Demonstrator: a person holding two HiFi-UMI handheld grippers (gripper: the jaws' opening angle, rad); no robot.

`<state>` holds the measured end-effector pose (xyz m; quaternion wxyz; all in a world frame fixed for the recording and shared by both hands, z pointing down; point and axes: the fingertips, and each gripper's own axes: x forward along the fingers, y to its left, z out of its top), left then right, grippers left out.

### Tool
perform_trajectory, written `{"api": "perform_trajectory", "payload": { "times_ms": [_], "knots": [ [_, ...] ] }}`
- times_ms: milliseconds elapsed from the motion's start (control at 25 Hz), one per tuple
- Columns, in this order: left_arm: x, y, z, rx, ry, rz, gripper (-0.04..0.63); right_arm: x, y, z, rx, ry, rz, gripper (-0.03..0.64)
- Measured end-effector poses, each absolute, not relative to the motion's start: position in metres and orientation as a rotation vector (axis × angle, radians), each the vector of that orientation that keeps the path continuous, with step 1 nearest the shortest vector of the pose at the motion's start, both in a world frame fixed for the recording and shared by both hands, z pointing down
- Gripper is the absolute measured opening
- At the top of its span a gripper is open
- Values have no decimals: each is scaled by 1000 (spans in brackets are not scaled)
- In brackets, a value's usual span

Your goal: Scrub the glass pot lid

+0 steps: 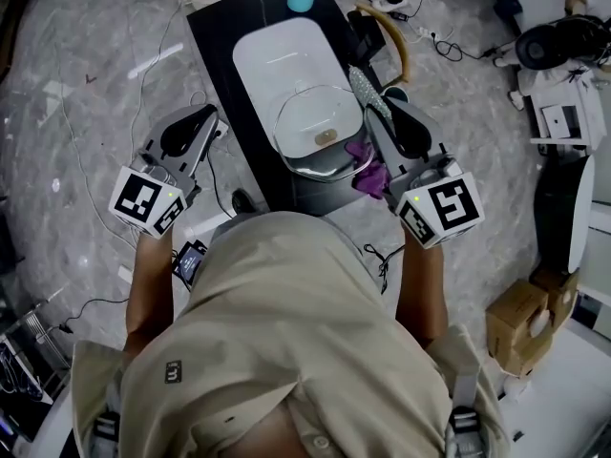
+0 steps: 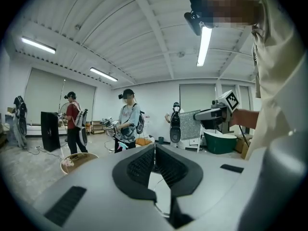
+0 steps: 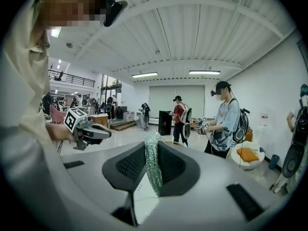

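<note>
Lid (image 1: 307,113) is lying knob-up over the near end of a white basin (image 1: 277,51) on a black table (image 1: 220,55), at the middle of the head view. Right gripper (image 1: 374,113) is hovering at the lid's right edge; whether it is touching the glass cannot be told. Its jaws are clenching a glittery scrubber (image 1: 361,86), which is pointing toward the upper right of the basin. In the right gripper view the scrubber (image 3: 153,165) is standing pinched between the two pads. A purple cloth (image 1: 368,172) is lying just right of the lid, below that gripper. Left gripper (image 1: 208,114) is hanging left of the table, apart from the lid. In its own view the left gripper (image 2: 154,150) is pressing its jaws together on nothing. People are standing in the room behind.
</note>
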<state>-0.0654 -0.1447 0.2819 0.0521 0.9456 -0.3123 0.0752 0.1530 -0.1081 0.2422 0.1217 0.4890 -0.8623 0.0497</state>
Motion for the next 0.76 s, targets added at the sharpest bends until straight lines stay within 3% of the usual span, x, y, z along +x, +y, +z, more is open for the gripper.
{"api": "perform_trajectory", "payload": {
  "times_ms": [760],
  "knots": [
    [-71, -143, 289, 2858, -952, 223, 26, 144, -118, 247, 1398, -2513, 163, 78]
  ]
}}
